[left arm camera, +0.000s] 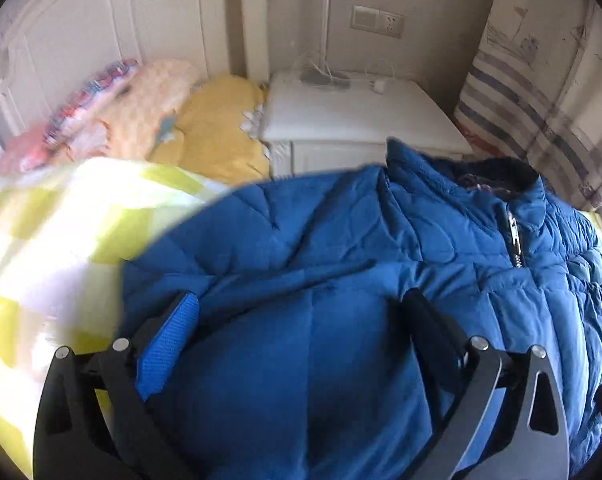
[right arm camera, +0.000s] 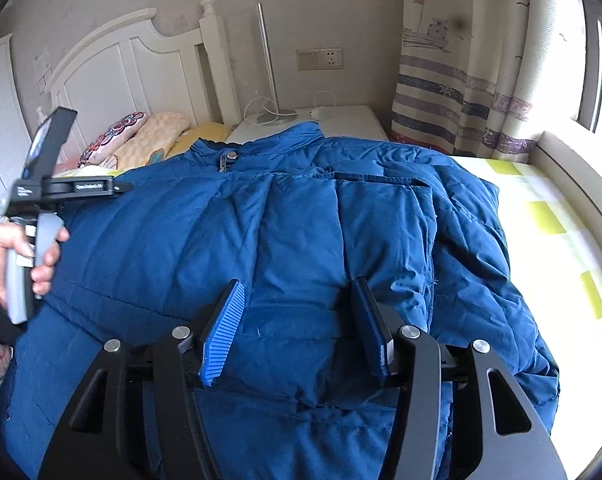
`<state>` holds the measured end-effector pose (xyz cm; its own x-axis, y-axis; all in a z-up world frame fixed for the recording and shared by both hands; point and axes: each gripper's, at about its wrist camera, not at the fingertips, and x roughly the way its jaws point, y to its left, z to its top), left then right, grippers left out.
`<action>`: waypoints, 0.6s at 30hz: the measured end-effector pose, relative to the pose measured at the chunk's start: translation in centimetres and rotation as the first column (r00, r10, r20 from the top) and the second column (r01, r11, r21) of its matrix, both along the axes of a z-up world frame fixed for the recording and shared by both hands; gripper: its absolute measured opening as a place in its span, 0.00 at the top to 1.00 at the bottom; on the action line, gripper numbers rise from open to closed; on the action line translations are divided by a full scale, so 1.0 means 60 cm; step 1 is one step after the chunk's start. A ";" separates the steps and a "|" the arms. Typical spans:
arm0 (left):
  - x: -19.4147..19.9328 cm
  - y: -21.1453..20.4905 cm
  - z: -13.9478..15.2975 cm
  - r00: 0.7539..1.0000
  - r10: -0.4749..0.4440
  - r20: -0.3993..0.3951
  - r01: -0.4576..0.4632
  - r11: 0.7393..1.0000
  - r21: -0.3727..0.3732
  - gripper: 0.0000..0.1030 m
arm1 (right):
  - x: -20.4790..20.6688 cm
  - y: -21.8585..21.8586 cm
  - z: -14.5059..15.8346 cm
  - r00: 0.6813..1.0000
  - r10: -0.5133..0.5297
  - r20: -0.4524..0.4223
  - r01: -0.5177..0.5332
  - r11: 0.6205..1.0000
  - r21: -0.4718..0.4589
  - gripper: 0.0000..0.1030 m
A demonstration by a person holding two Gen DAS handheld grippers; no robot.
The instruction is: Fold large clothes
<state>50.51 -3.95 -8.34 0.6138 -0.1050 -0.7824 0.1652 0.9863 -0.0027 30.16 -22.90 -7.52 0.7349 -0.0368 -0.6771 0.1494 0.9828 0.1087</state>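
- Blue quilted puffer jacket: I judge it soft, bulky and springy, light for its volume. The shell looks smooth, so probably slippery; folds will likely puff back unless pressed flat.
- Best hold, in my judgement: a hem or sleeve edge, or a pinched ridge of fabric. A flat quilted panel gives the pads little to bite.
- Look: deep blue, stitched into panels, zipped up the front with a metal zipper pull below a dark-lined collar. Creased, one sleeve folded over the body.
- Place: spread on the bed sheet, a yellow-green check, collar end toward the white nightstand.
- Right gripper: open, pads either side of a raised fabric band, not pressing.
- Left gripper: jaws spread wide over the jacket, nothing clamped.
- Hand works the left gripper's handle, on the jacket's side away from the curtain.
- Pillows lie beside the nightstand.
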 end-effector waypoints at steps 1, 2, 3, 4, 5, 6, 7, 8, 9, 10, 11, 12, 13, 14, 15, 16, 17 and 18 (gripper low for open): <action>-0.010 0.008 0.010 0.999 0.020 0.035 -0.020 1.000 -0.008 0.02 | 0.000 -0.002 0.000 1.000 0.000 0.000 0.000 1.000 0.007 0.52; -0.023 0.023 0.020 0.996 0.056 0.074 -0.054 0.998 -0.026 0.02 | 0.000 -0.004 -0.001 1.000 0.000 -0.001 0.000 1.000 0.012 0.52; -0.029 0.039 0.019 0.991 0.101 0.088 -0.098 0.994 -0.045 0.02 | 0.000 -0.004 -0.001 1.000 0.000 -0.002 0.000 1.000 0.012 0.52; -0.026 0.052 0.006 0.987 0.142 0.074 -0.138 0.989 -0.048 0.02 | 0.001 -0.003 -0.001 1.000 0.000 -0.004 0.000 1.000 0.009 0.52; -0.024 0.054 -0.011 0.989 0.142 0.047 -0.141 0.989 -0.032 0.02 | 0.001 -0.004 -0.001 1.000 0.001 -0.003 -0.001 1.000 0.010 0.52; -0.021 0.053 -0.028 0.992 0.121 0.031 -0.121 0.993 -0.013 0.02 | 0.001 -0.005 -0.002 1.000 0.006 -0.005 -0.006 1.000 0.011 0.52; -0.021 0.052 -0.031 0.993 0.109 0.042 -0.109 0.994 -0.006 0.02 | 0.001 -0.005 -0.002 1.000 0.006 -0.007 -0.006 1.000 0.009 0.52; -0.020 0.048 -0.028 0.993 0.112 0.043 -0.112 0.994 -0.003 0.02 | 0.001 -0.006 -0.002 1.000 0.005 -0.009 -0.005 1.000 0.003 0.52; -0.020 0.044 -0.027 0.992 0.115 0.047 -0.115 0.993 0.012 0.02 | 0.001 -0.006 -0.002 1.000 0.005 -0.010 -0.005 1.000 0.005 0.52; -0.023 0.038 -0.026 0.992 0.117 0.057 -0.119 0.992 0.036 0.02 | 0.000 -0.008 -0.002 1.000 0.007 -0.007 -0.007 1.000 0.015 0.52; -0.029 0.040 -0.025 0.990 0.120 0.069 -0.123 0.991 0.044 0.02 | 0.001 -0.007 -0.003 1.000 0.007 -0.007 -0.007 1.000 0.021 0.52; -0.038 0.039 -0.020 0.988 0.128 0.088 -0.133 0.990 0.050 0.02 | 0.002 -0.008 -0.003 1.000 0.006 -0.008 -0.006 1.000 0.023 0.52; -0.057 0.038 -0.012 0.983 0.142 0.116 -0.150 0.987 0.064 0.02 | 0.000 -0.008 -0.003 1.000 0.005 -0.007 -0.005 1.000 0.025 0.52; -0.076 0.034 -0.008 0.980 0.146 0.136 -0.156 0.985 0.069 0.02 | -0.001 -0.008 -0.004 1.000 0.004 -0.006 -0.004 1.000 0.026 0.52; -0.104 0.033 0.005 0.977 0.131 0.169 -0.142 0.988 0.056 0.02 | 0.000 -0.009 -0.004 1.000 0.005 -0.006 -0.005 1.000 0.027 0.51; -0.123 0.032 0.012 0.975 0.116 0.188 -0.127 0.991 0.045 0.02 | 0.000 -0.009 -0.004 1.000 0.006 -0.006 -0.006 1.000 0.029 0.51; -0.151 0.027 0.024 0.974 0.083 0.213 -0.092 0.995 0.034 0.02 | -0.001 -0.009 -0.004 1.000 0.010 -0.006 -0.010 0.999 0.031 0.51; -0.174 0.017 0.032 0.976 0.042 0.215 -0.054 0.997 0.048 0.02 | 0.001 -0.011 -0.004 1.000 0.013 -0.006 -0.013 0.999 0.029 0.50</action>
